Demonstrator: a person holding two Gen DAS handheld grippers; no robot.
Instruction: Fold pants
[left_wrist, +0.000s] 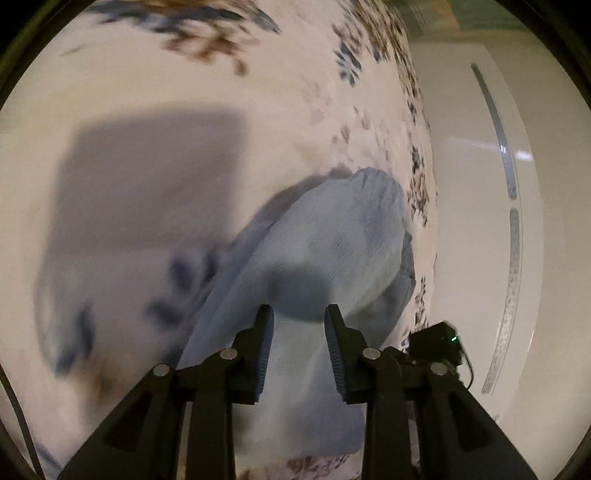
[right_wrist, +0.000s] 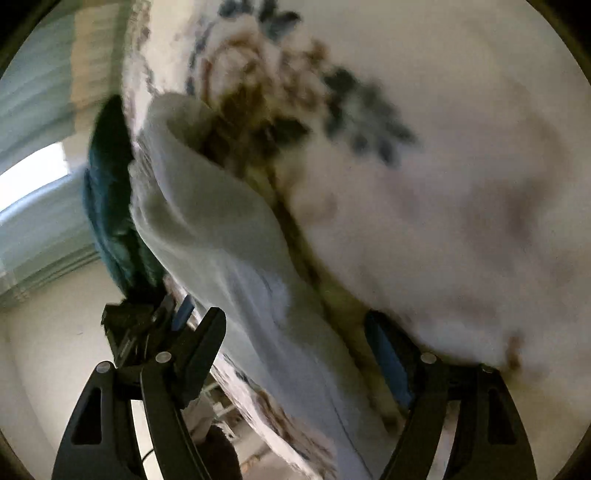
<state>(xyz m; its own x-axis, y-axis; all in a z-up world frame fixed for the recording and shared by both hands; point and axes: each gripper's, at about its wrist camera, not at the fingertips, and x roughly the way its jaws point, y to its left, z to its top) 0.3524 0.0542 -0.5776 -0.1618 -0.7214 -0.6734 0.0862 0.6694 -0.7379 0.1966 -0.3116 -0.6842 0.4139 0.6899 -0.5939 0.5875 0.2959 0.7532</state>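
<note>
on the floral bedspread (left_wrist: 155, 110), close to its edge, lie the pale blue pants (left_wrist: 332, 236), bunched lengthwise into a narrow strip rather than spread flat. both views are motion-blurred, so fine creases cannot be read.

left gripper (left_wrist: 299, 314): jaws apart, one each side of the near end of the pants, cloth between them but no pinch visible. judged open, not yet holding.

right gripper (right_wrist: 295, 325): jaws wide apart, straddling the pants (right_wrist: 207, 206) where they run away along the bedspread edge. also open, nothing held. beyond that edge a dark teal object (right_wrist: 110, 206) sits against the bedspread; what it is cannot be told.

assessment: task appears early, garment not yet laid out or doubled over.

recommendation for the step in hand: each gripper should take a clean bite of all layers at its end of the pants, then draw them apart to flatten the strip toward the bedspread's middle, away from the edge, before any fold. a shallow grip risks lifting only the top layer.
</note>
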